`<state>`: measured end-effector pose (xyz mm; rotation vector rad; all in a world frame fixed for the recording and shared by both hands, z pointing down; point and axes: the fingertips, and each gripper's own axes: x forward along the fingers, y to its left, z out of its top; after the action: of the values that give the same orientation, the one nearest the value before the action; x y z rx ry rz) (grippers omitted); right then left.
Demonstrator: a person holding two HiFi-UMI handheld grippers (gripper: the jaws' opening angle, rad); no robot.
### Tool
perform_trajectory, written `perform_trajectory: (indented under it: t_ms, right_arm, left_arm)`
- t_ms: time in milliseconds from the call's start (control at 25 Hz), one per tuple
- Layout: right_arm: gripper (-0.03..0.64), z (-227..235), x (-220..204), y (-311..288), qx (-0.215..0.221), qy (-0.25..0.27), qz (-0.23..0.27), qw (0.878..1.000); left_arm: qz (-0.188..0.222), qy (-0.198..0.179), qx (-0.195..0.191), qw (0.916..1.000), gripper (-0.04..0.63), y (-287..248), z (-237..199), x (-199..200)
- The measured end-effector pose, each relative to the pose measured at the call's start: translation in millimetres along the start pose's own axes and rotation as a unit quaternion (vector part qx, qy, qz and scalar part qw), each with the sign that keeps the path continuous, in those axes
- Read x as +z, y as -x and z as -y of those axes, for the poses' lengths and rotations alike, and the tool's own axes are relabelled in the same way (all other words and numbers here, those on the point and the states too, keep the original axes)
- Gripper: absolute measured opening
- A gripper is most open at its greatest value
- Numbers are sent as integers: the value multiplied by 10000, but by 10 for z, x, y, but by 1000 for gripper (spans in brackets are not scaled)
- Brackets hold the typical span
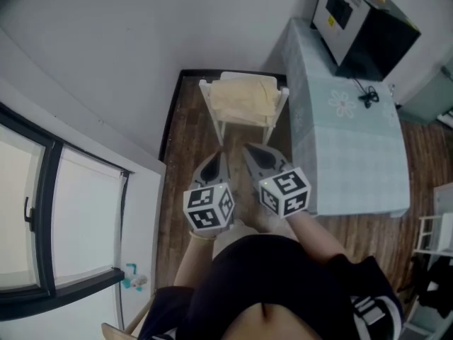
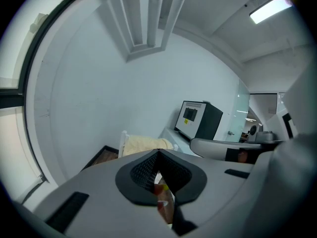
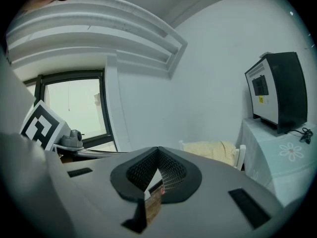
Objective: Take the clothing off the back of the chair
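well ahead of the left gripper (image 1: pixel 218 156) and right gripper (image 1: pixel 252 151), jaws together, empty: cream clothing (image 1: pixel 244 98) over the chair (image 1: pixel 213 119) back

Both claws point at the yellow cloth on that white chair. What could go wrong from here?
1. The left gripper and right gripper are both shut; unless they open first, they might just shove the clothing off the far side.
2. The clothing drapes between the corner posts of the chair, so a pull could snag and drag the chair into the table close beside it.
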<state>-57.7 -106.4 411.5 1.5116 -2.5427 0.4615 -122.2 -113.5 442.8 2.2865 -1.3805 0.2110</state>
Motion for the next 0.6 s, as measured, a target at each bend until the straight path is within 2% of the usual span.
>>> perform_trajectory:
  t_ms: [600]
  right_arm:
    - [12,265,7,-325,-617,-71,-54,9981]
  left_arm:
    - [-200,-105,-263,9994,-3,-398,-349,107]
